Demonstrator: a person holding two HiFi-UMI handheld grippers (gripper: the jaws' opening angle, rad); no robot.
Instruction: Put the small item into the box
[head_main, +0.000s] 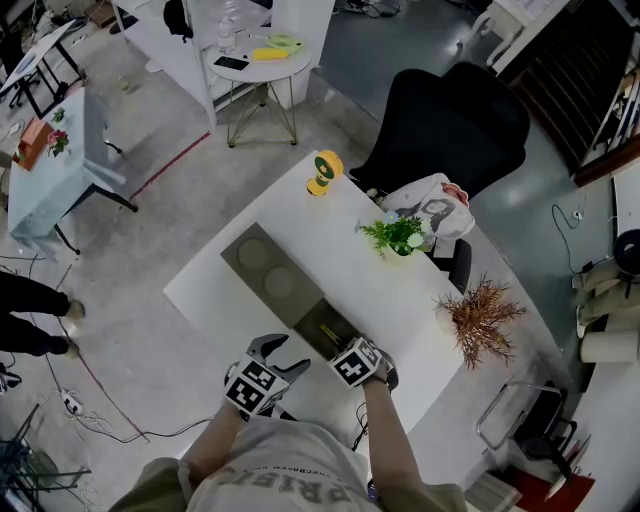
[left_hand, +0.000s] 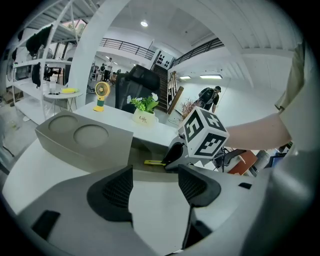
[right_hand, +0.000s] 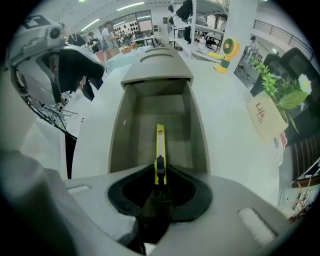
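A slim yellow utility knife (right_hand: 160, 145) points lengthwise into the open compartment of the grey box (right_hand: 118, 131). My right gripper (right_hand: 159, 181) is shut on its black rear end. In the head view, the right gripper (head_main: 340, 350) hovers at the near end of the box (head_main: 262, 265), by the table's front edge. My left gripper (head_main: 272, 348) stands open and empty just left of it. From the left gripper view, the left gripper (left_hand: 155, 184) sits over white tabletop. Beyond it, the right gripper (left_hand: 173, 154) holds the knife (left_hand: 153, 162) low inside the box (left_hand: 75, 142).
The box's closed part has two round recesses (head_main: 254, 255). A yellow desk fan (head_main: 324, 172), a potted green plant (head_main: 397, 236) and a dried brown plant (head_main: 480, 318) stand on the white table (head_main: 220, 290). A black chair (head_main: 450, 120) with a bag stands behind it.
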